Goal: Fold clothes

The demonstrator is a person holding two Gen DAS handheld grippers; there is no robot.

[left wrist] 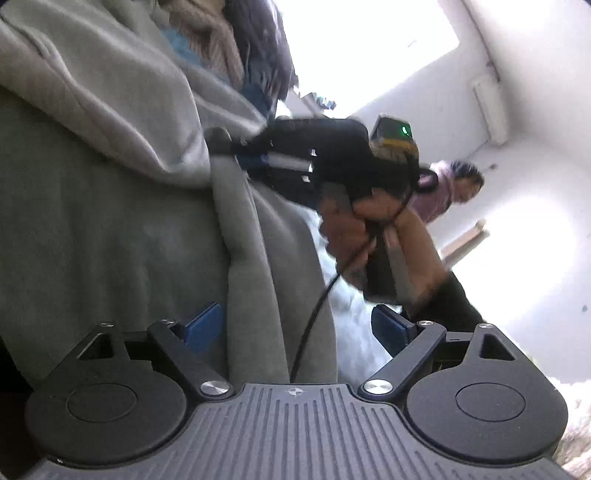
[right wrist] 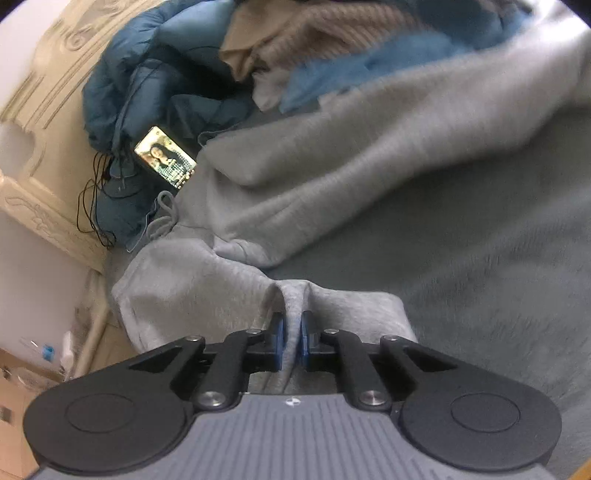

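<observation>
Grey hoodie [right wrist: 332,177] lies rumpled across the bed [right wrist: 498,277] — folding barely begun; right gripper [right wrist: 291,339] pinches a fabric ridge; left gripper [left wrist: 299,325] gapes, holding nothing — other clothes [right wrist: 314,33] wait.

A lit phone [right wrist: 165,157] lies screen up beside a blue padded jacket [right wrist: 147,74], with thin black cords [right wrist: 94,206] just beside it. A carved cream headboard [right wrist: 40,122] stands behind them. A dark green blanket [right wrist: 480,258] covers the bed. On the white wall hangs a radiator [left wrist: 489,107].
</observation>
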